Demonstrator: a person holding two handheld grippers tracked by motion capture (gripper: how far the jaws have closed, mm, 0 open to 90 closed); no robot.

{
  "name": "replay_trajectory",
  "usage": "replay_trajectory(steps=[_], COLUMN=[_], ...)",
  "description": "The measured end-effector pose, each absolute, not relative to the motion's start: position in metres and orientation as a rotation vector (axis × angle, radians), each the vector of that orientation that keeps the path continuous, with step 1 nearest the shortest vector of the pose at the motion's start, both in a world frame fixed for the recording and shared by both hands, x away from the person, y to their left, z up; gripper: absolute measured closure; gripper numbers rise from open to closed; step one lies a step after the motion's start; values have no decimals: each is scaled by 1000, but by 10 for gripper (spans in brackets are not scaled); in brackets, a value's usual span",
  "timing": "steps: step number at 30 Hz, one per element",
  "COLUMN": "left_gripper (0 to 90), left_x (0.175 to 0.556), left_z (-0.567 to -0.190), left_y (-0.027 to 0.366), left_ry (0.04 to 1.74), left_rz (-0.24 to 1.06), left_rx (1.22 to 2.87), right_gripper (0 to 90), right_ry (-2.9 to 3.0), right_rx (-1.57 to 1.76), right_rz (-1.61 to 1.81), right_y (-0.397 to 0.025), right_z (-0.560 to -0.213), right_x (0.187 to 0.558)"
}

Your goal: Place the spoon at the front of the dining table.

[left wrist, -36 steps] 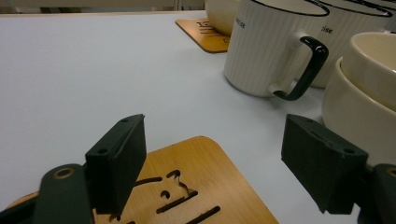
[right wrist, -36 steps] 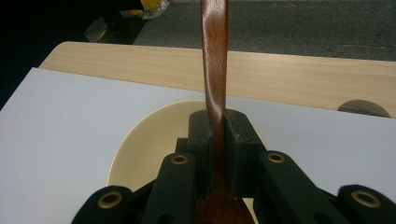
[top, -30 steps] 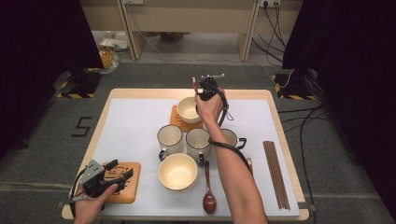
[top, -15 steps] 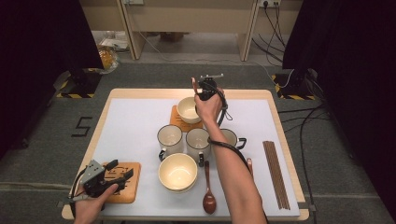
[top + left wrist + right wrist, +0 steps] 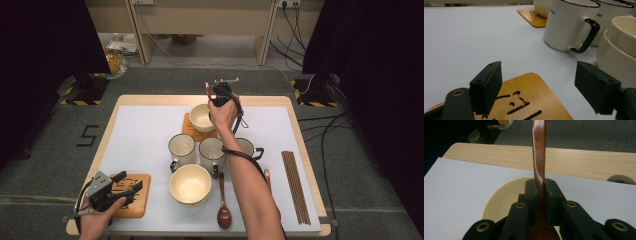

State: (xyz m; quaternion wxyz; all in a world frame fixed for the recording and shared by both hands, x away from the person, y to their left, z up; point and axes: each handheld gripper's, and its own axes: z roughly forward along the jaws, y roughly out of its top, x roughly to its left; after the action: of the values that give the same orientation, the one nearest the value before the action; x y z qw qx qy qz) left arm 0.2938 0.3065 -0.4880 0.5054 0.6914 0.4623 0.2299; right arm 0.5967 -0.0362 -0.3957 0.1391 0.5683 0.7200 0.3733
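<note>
**Wooden spoon clamped above the far bowl**

In the right gripper view, the two black jaws are seen pressed together on the handle of a dark wooden spoon (image 5: 539, 152), which rises upright between them. The right gripper (image 5: 216, 95) is held over a cream bowl (image 5: 202, 117) that stands on a wooden coaster (image 5: 189, 128) at the far middle of the white mat (image 5: 140, 135). The spoon's handle (image 5: 207, 90) is seen beside the gripper in the high view.

The left gripper (image 5: 544, 92) is held with its jaws spread wide and nothing between them, low over a second wooden coaster (image 5: 529, 100) at the near left corner. Just beyond it stand a ribbed mug (image 5: 566, 25) with a black handle and a stack of cream bowls (image 5: 619, 50).

Three mugs (image 5: 211, 151) are set in a row mid-table. Another wooden spoon (image 5: 223, 205) lies just right of the stacked bowls, and chopsticks (image 5: 295, 185) lie well apart at the right edge.
</note>
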Motion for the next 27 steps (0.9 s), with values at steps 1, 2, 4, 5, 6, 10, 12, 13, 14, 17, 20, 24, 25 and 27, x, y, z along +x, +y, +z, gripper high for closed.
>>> replay_trajectory(steps=[1,2,4,5,6,10,12,13,14,17,20,24,25,27], left_gripper=[217,217,217,217,217,217,217,217,217,217,217,217,217,217], left_x=[294,294,294,294,294,294,294,294,294,294,294,294,294,294], left_z=[-488,-488,-488,-488,-488,-488,-488,-488,-488,-488,-488,-488,-488,-488], left_y=[307,307,307,307,307,307,307,307,307,307,307,307,307,307], left_ry=[1115,1114,1113,1114,1114,1114,1114,1114,1114,1115,1115,1116,1115,1115], left_rz=[555,555,556,555,556,555,555,555,556,556,555,553,554,554], left_rx=[1668,1667,1667,1666,1666,1666,1666,1666,1667,1668,1669,1667,1668,1667], right_gripper=[814,814,814,814,814,814,814,814,814,814,814,814,814,814], right_ry=[2079,2081,2080,2081,2080,2080,2079,2079,2079,2080,2081,2081,2081,2079], right_rx=[1648,1650,1647,1646,1646,1644,1648,1649,1657,1660,1653,1656,1660,1655], right_rz=[1081,1080,1081,1080,1080,1081,1081,1081,1078,1078,1078,1081,1079,1082], right_y=[-36,-35,-35,-34,-34,-34,-34,-34,-34,-34,-34,-33,-33,-32], right_z=[-396,-396,-396,-396,-396,-396,-397,-397,-398,-399,-399,-399,-399,-399], right_x=[597,597,597,598,598,598,599,599,599,599,600,601,601,601])
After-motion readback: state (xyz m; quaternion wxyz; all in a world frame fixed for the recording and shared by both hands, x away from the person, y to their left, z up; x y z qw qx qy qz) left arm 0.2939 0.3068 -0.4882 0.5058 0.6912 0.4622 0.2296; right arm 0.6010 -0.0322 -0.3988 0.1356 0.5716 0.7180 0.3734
